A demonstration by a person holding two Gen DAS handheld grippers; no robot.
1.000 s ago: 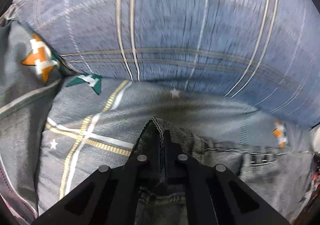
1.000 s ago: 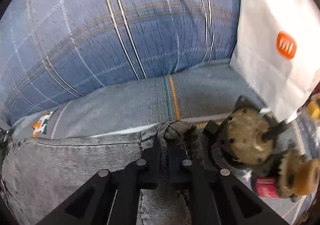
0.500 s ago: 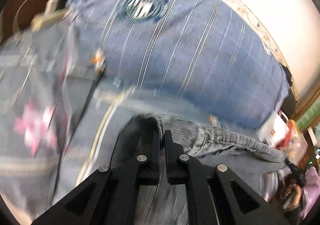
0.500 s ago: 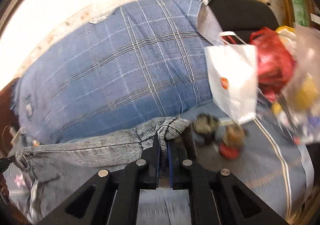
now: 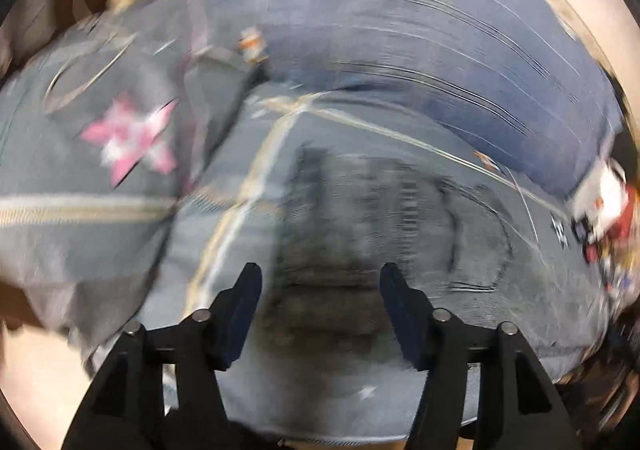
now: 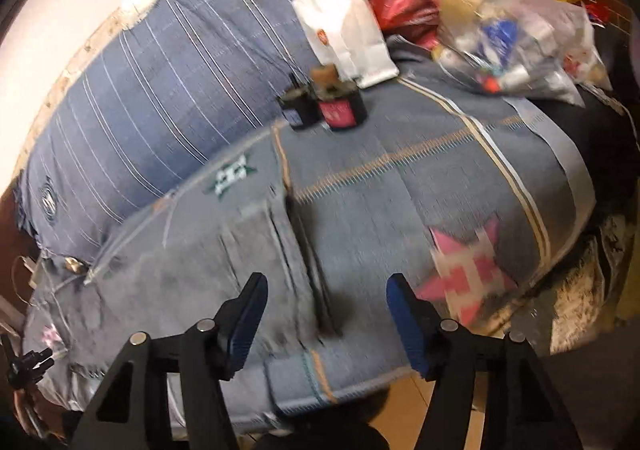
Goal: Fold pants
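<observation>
Both jaws were opening, nothing between them. The left hand-held gripper (image 5: 320, 282) hung over the grey pants (image 5: 384, 217), which lay at centre frame on the bed (image 5: 80, 209) (heavily blurred, apparently flat). The right hand-held gripper (image 6: 326, 292) stood wide above the pants (image 6: 192, 274) at lower left.
</observation>
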